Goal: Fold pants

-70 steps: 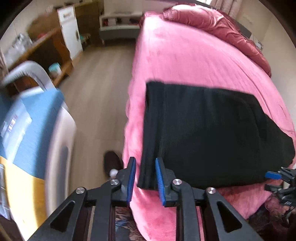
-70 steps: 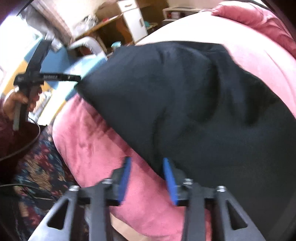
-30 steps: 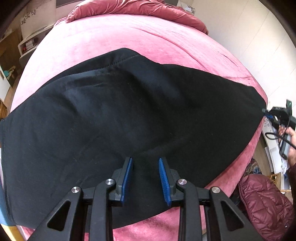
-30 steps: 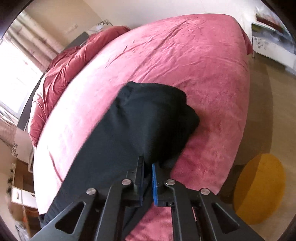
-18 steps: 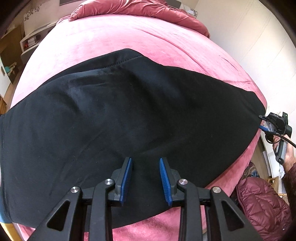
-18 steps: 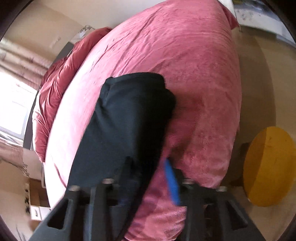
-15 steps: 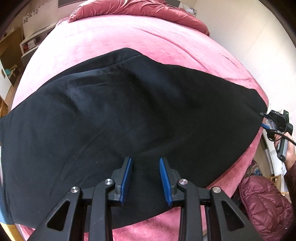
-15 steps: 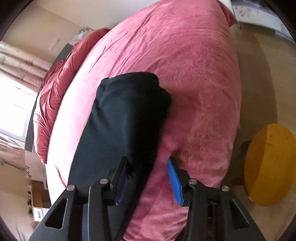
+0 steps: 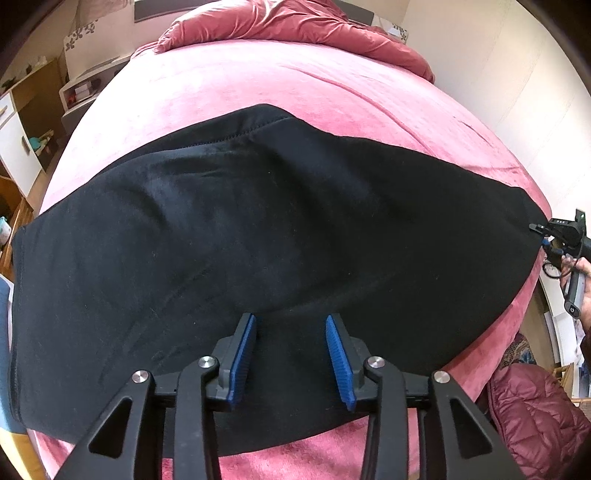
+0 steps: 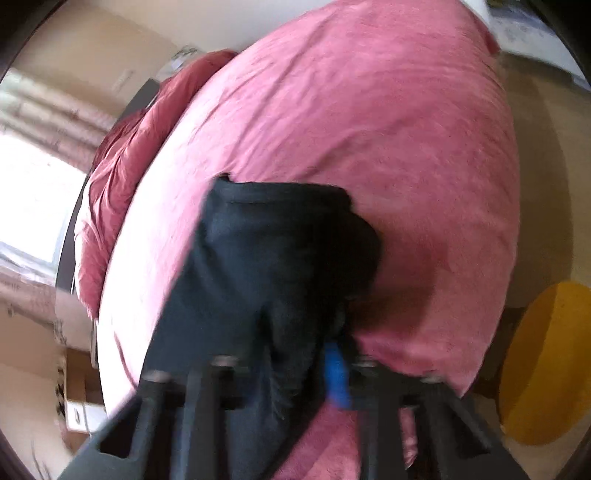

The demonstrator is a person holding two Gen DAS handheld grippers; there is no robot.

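Observation:
Black pants (image 9: pixel 258 236) lie spread across a pink bed (image 9: pixel 280 81). My left gripper (image 9: pixel 291 354) hovers open over their near edge, with its blue pads (image 9: pixel 242 356) wide apart and nothing between them. My right gripper (image 9: pixel 546 240) shows at the pants' right end in the left wrist view. In the right wrist view, which is blurred by motion, the pants (image 10: pixel 266 258) run away from the right gripper (image 10: pixel 295 365). Its jaws stand apart with cloth lying between them, and only one blue pad (image 10: pixel 336 373) shows.
A rumpled red duvet (image 9: pixel 295 22) lies at the head of the bed. Shelves and a cabinet (image 9: pixel 22 122) stand left of the bed. A maroon puffer jacket (image 9: pixel 532 410) lies at the lower right. A yellow round object (image 10: pixel 550 362) sits on the floor beside the bed.
My right gripper was shut on the pants' end a second ago and has since opened. The pants have settled flatter on the bed. My left gripper has stayed open in place.

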